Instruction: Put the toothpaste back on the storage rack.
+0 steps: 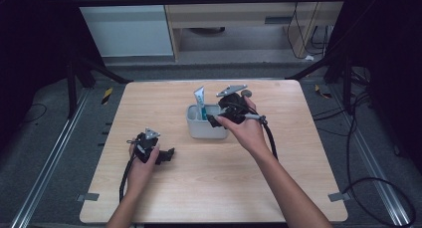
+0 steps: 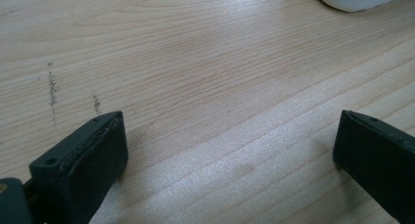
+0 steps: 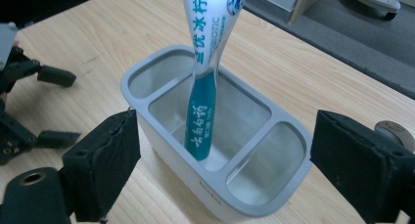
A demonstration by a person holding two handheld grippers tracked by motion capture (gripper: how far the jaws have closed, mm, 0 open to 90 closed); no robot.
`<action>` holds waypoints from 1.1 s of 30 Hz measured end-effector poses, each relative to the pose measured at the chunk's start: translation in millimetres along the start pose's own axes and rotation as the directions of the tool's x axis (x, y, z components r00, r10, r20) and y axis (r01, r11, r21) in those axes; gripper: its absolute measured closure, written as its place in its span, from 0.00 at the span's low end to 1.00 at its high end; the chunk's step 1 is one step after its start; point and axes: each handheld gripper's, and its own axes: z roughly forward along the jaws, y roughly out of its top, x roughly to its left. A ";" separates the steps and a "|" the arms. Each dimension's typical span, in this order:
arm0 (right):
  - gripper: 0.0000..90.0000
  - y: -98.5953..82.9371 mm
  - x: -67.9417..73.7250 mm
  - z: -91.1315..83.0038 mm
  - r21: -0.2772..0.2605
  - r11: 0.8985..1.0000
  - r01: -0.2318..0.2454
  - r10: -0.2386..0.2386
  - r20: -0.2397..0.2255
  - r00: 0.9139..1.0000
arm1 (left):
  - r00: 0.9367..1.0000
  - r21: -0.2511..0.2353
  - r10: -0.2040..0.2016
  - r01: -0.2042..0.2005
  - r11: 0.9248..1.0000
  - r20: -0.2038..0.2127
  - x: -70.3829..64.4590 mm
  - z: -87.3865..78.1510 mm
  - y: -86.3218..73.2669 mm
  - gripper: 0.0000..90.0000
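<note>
Tube standing in the holder, both tongs released.

Your right tongs [image 3: 220,170] hang spread wide just beside the holder [image 3: 147,70] mid-counter [image 1: 149,198], gripping nothing; your left tongs [image 2: 230,155] rest splayed on bare wood, well apart. The tube [image 3: 205,92] stands cap-down in the middle compartment, leaning a little, white at its flat crimped top and teal lower down (printed lettering). It looks light, soft and slick, so pinch the flat upper part gently; squeeze hard and it'll buckle.
</note>
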 end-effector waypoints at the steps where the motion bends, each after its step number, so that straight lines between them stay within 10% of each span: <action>1: 0.10 -1.4 -0.5 -1.6 -0.003 1.000 0.004 -0.004 -0.001 1.000 | 1.000 0.000 0.000 0.000 1.000 0.000 0.0 0.0 0.0 0.00; 33: 0.12 -67.0 -42.7 -52.1 0.009 1.000 -0.025 0.024 0.106 0.994 | 1.000 0.001 0.001 -0.001 1.000 0.000 -0.5 -0.5 -0.4 0.00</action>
